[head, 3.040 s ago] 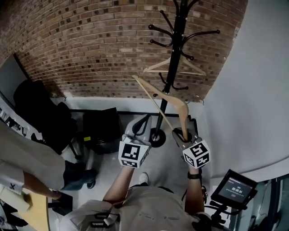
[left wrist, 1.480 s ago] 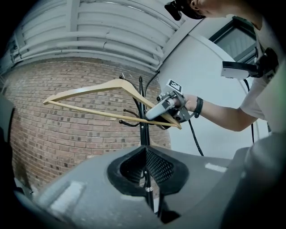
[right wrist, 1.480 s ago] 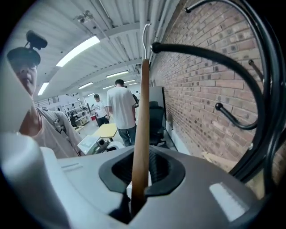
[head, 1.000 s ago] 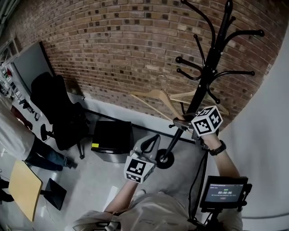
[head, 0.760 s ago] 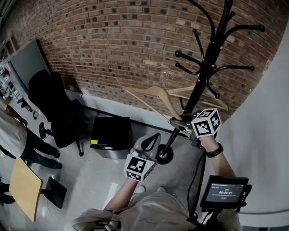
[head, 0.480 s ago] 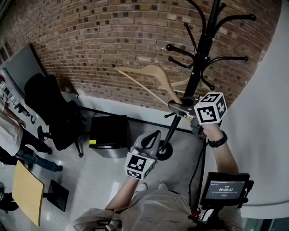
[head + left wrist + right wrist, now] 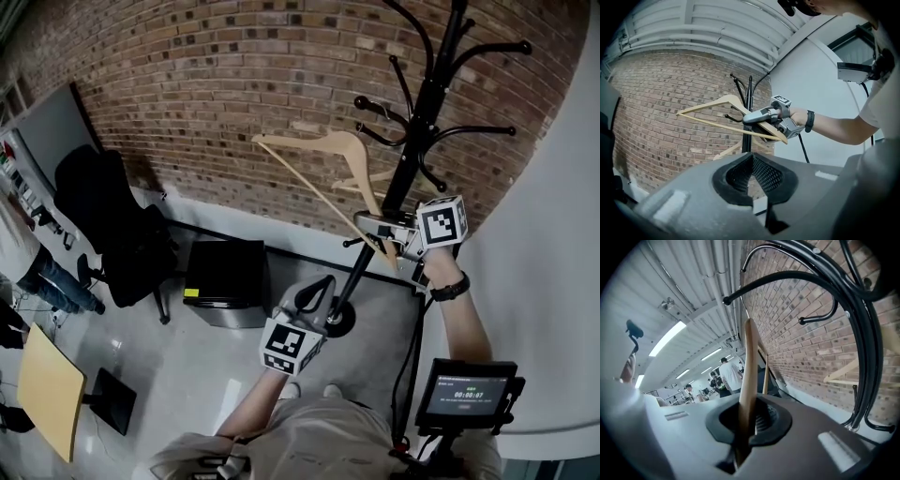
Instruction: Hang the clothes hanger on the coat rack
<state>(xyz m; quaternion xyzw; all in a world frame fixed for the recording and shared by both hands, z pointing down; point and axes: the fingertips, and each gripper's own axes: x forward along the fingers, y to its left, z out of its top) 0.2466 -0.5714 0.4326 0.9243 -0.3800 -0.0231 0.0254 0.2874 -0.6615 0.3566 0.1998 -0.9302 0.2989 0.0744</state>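
My right gripper [image 7: 367, 223] is shut on one arm end of a light wooden hanger [image 7: 328, 150], held up beside the black coat rack [image 7: 414, 141]. The hanger's body reaches up and left, and its hook sits close to the rack's lower arms. In the right gripper view the wooden arm [image 7: 750, 362] rises straight out of the shut jaws [image 7: 747, 420], with the rack's curved arms [image 7: 862, 343] to the right. My left gripper [image 7: 305, 298] hangs lower, in front of the rack's base, shut and empty. It looks at the hanger [image 7: 717, 105] and the right gripper [image 7: 759, 116].
A second wooden hanger [image 7: 375, 180] hangs on the rack. A brick wall stands behind and a white wall at the right. A black office chair [image 7: 112, 225] and a black box [image 7: 223, 281] stand at left. A small screen [image 7: 464, 394] is near my right arm.
My right gripper has lifted the hanger from low in front of me up to the rack's arms, and rolled it so the body points up and left. The left gripper has hardly moved.
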